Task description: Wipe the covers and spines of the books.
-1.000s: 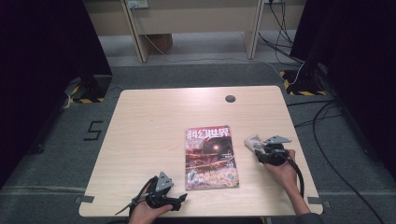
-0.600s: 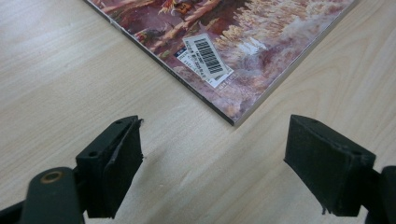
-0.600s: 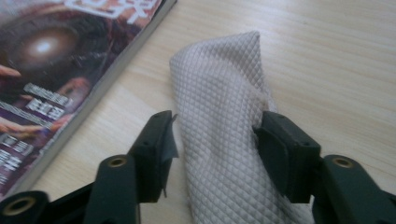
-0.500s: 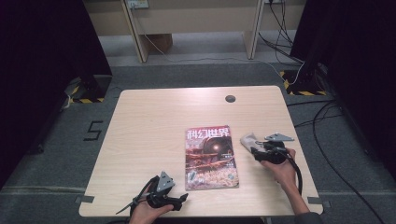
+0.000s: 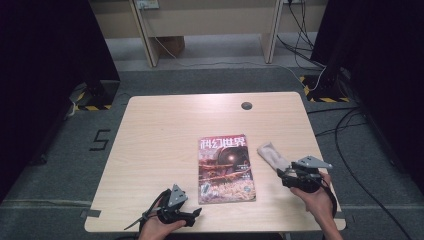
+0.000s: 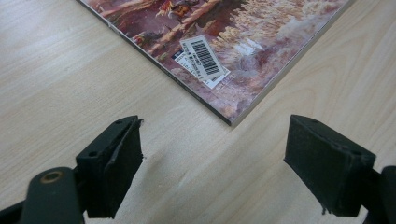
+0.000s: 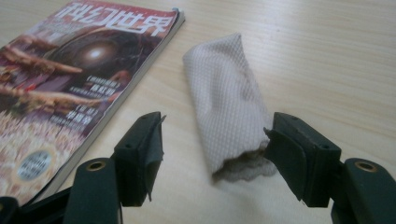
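One magazine [image 5: 225,167] is lying flat on the one wooden table [image 5: 160,135], and everything else is best placed against it. One folded beige cloth [image 5: 272,156] is lying just beside the magazine's right edge, apart from it, with a strip of bare wood showing between the two in the right gripper view. One small dark round spot [image 5: 246,105] is sitting on the tabletop beyond the magazine's far edge, well apart from it. Two grippers are being held over the table. The right gripper [image 7: 215,149] is hovering at the near end of the cloth [image 7: 226,105], to the right of the magazine [image 7: 79,70]; its jaws have just been opening and are now standing released, with the cloth's near end lying between them and the right pad close against its edge without pinching it. The left gripper [image 6: 212,168] is sitting near the magazine's near left corner [image 6: 219,56], its jaws spread wide and released, with only bare wood between them.
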Demonstrator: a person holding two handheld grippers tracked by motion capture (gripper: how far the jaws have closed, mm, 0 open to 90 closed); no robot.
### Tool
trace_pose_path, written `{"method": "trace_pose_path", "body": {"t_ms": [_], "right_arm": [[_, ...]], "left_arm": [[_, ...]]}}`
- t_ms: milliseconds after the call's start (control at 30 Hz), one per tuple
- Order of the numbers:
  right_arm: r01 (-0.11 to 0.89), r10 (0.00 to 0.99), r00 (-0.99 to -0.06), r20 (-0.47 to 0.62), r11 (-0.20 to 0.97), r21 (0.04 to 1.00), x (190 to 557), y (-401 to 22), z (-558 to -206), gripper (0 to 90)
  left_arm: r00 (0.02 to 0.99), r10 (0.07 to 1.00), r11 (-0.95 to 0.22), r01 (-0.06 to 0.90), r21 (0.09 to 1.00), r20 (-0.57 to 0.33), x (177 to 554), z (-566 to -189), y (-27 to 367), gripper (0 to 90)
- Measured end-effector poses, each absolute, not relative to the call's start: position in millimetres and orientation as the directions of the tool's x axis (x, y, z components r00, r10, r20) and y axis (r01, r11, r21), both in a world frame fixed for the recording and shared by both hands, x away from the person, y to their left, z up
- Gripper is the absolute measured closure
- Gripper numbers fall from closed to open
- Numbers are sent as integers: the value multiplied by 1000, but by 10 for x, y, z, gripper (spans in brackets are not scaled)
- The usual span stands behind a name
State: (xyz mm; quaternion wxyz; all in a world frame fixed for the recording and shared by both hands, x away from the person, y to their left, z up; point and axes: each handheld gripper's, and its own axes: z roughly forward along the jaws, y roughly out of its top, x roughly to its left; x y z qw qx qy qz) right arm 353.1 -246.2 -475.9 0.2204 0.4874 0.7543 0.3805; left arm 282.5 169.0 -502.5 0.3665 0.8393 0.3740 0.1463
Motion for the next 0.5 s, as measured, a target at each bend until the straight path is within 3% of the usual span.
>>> {"method": "trace_pose_path", "body": {"t_ms": [500], "right_arm": [[560, 843, -537, 34, 326, 762, 3165, -2336, -4866, 302]], "left_arm": [[680, 733, -459, 519, 721, -23, 2818, -5039, 1681, 184]]}}
